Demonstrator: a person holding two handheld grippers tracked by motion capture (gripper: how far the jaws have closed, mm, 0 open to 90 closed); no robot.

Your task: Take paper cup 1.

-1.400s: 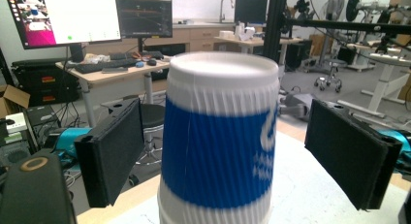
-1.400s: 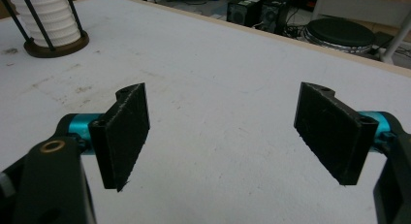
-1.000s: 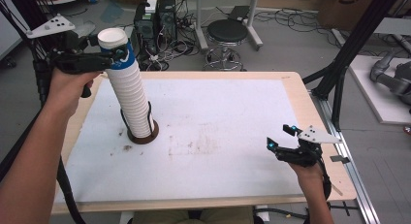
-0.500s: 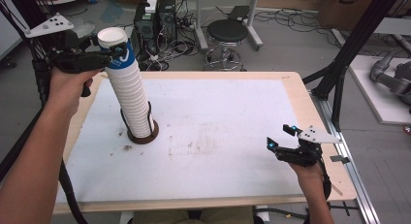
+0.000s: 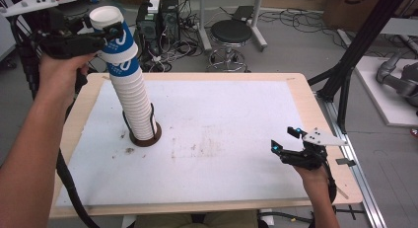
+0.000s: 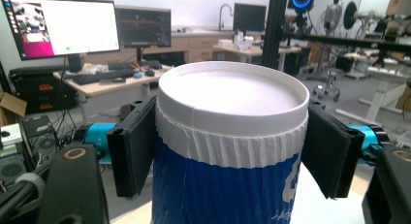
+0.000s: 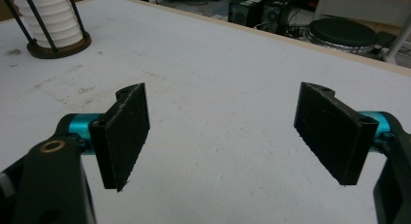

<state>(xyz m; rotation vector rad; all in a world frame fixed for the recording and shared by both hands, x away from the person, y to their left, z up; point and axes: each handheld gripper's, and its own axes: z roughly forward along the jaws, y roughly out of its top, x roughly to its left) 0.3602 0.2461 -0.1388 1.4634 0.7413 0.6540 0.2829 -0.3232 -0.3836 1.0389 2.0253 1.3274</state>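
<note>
A tall stack of white ribbed paper cups point(image 5: 139, 107) stands in a brown ring holder point(image 5: 146, 139) at the table's left and leans left towards its top. The topmost cup point(image 5: 117, 39) is blue and white. My left gripper point(image 5: 109, 31) is shut on it just under the rim, and its jaws have just been closing with this cup between them. In the left gripper view both pads point(image 6: 133, 146) press the cup's point(image 6: 228, 185) sides. My right gripper point(image 5: 284, 140) hovers open and empty over the table's right front; its open jaws point(image 7: 223, 132) have bare table between them.
The white table mat point(image 5: 222, 129) has smudges near its middle. Thin black rods point(image 7: 77, 13) of the holder rise beside the stack point(image 7: 51, 15). Past the far edge stand a stool point(image 5: 231, 33) and computer cases point(image 5: 160, 16). A black stand leg point(image 5: 345, 80) is at the right.
The left gripper's jaws have closed on the top cup. The left hand has then risen a little with it. The right hand has not moved.
</note>
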